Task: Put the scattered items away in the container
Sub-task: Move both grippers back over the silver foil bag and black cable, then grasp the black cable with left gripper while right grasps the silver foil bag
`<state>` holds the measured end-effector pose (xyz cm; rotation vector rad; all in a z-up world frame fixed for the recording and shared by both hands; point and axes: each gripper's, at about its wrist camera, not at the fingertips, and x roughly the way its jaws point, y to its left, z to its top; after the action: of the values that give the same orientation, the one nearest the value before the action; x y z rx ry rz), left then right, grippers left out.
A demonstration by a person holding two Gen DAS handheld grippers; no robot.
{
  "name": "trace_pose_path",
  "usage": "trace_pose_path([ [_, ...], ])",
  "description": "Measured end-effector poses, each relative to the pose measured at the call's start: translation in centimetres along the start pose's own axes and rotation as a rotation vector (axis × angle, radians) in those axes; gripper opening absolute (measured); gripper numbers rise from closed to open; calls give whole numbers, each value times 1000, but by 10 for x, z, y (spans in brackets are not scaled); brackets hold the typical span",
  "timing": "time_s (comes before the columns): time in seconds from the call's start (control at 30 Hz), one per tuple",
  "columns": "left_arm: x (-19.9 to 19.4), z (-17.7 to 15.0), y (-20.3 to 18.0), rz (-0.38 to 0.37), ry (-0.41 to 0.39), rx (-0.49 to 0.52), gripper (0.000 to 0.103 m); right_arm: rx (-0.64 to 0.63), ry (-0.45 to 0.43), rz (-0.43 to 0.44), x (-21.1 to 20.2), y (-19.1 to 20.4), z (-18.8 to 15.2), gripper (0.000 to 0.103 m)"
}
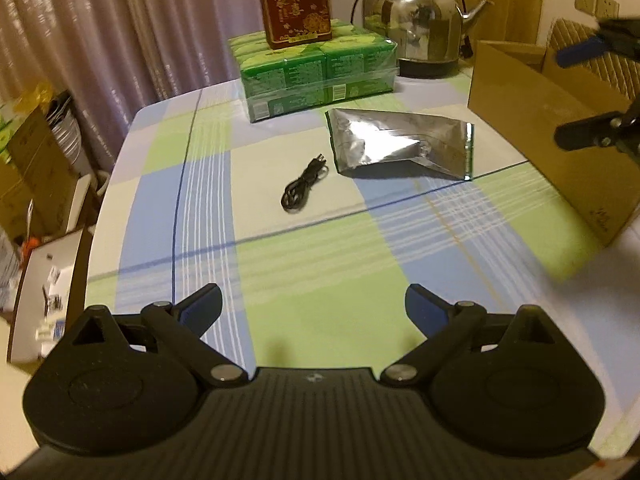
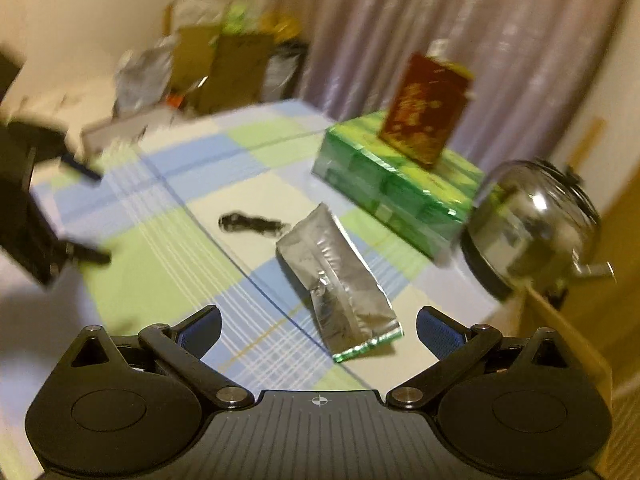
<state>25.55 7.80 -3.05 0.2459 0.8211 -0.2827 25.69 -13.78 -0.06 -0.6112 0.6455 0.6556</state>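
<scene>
- Both tools hover over a checked tabletop (image 1: 320, 264) with the tidy-up apparently at its reaching stage: the left hand-held gripper (image 1: 314, 306) and the right hand-held gripper (image 2: 319, 326) each have jaws spread wide, nothing between them.
- A crumpled silver foil pouch (image 1: 400, 142) lies flat mid-table, just ahead of the right tool; a coiled black cable (image 1: 304, 186) rests just beside it.
- The open cardboard box (image 1: 536, 120), likely the container, stands at the table's right edge, near the pouch.
- Next move, by appearances: lower onto the pouch's thin edge, clamp, carry to the box.
- Green tissue packs (image 1: 316, 68) and a steel kettle (image 1: 416, 20) stand behind.
</scene>
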Motion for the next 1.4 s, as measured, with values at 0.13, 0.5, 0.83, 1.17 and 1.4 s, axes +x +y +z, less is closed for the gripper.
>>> trace_pose_path([
  [0.13,28,20,14,-18,-14,36,96,-141,78,9,47,-5,8,101],
  [0.5,100,55,28,-46,-10,205,96,-259,196,107,139,-32,26,101],
  [0.83,139,64,26,-89,6,293,96,-314,246,123,185,-42,27,101],
  [1.17,173,74,36,-117,19,267,92,-263,245,192,206,-51,32,101],
  [1.4,188,85,41,-143,27,248,71,-189,246,229,212,-56,35,87],
])
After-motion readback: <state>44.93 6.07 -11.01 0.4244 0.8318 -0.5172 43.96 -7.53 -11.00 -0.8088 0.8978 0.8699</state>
